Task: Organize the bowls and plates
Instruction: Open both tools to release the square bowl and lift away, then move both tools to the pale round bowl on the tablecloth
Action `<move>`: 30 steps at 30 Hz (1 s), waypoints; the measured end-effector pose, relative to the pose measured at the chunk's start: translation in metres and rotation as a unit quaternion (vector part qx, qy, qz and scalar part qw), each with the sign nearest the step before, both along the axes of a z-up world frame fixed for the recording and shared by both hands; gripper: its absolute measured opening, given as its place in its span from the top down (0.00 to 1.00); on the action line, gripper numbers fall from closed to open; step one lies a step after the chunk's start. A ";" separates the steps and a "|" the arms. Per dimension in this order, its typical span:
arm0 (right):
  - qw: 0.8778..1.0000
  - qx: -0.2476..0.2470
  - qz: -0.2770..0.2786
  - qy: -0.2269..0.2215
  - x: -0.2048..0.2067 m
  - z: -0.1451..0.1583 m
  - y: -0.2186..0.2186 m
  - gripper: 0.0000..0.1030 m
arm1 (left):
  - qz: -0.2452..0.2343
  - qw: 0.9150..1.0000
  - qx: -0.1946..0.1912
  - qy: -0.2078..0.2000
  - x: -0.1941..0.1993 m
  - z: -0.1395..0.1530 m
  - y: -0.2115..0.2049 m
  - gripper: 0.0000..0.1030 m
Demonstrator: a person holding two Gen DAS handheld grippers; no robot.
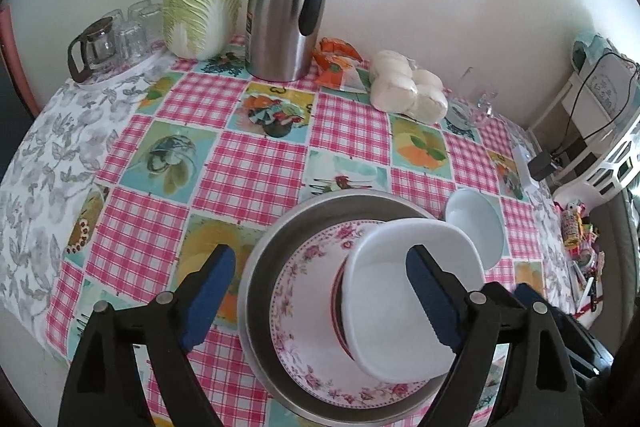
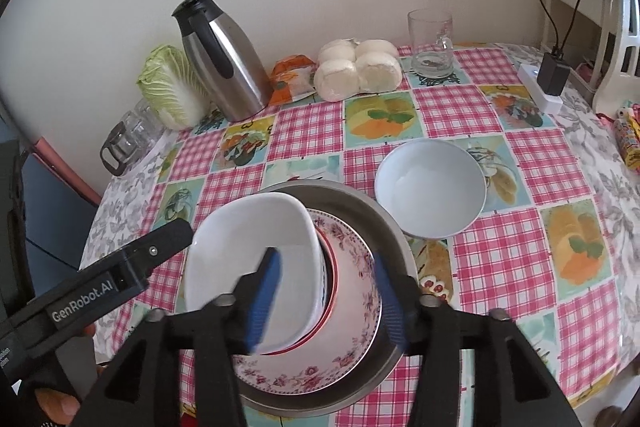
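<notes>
The left gripper point(image 1: 320, 291) hangs low over the near edge of the table, its blue pads spread wide: one pad stands over the cloth beside the metal pan point(image 1: 260, 267), the other over the hollow of the square white bowl point(image 1: 400, 307), and neither presses on anything. The right gripper point(image 2: 324, 295) is also spread, one pad over the square white bowl point(image 2: 248, 247) and the other over the pan's point(image 2: 360, 203) rim, with no grip visible; its pads are blurred.

The square white bowl sits on a red-rimmed dish, which rests on the floral plate point(image 1: 304, 291), and the whole stack lies in the metal pan near the front edge of the tabletop. A round white bowl point(image 2: 430, 183) stands on the checked tablecloth point(image 2: 532, 163) just beside the pan, towards the right edge.

Along the far edge by the wall stand a cabbage point(image 1: 200, 7), a steel thermos jug point(image 1: 286, 3), an orange packet point(image 1: 338, 63), bagged white buns point(image 2: 356, 69) and a glass mug point(image 2: 432, 43). Upturned glasses and a small glass pot point(image 1: 92, 47) occupy the far left corner.
</notes>
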State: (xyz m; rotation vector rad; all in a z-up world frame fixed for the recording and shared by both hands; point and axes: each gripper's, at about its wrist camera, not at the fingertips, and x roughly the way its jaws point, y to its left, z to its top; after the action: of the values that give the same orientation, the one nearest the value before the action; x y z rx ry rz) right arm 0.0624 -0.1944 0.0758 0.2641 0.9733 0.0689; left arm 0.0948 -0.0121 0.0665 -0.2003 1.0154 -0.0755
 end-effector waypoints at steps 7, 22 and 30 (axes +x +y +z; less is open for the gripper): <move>0.999 -0.023 -0.009 -0.033 -0.003 0.005 -0.004 0.00 | 0.030 0.999 0.040 -0.012 0.000 0.001 0.007 0.00; 0.999 -0.013 -0.019 -0.025 -0.002 0.005 -0.014 0.00 | 0.044 0.998 0.045 -0.010 0.001 0.000 0.012 0.00; 0.999 0.008 -0.038 -0.027 -0.006 0.010 -0.037 0.00 | 0.042 0.997 0.056 -0.022 -0.003 0.006 0.006 0.00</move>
State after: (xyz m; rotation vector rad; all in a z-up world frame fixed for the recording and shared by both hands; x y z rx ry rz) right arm 0.0565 -0.2309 0.0859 0.3118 0.9085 0.0140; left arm 0.0922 -0.0064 0.0726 -0.1393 0.9632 0.0533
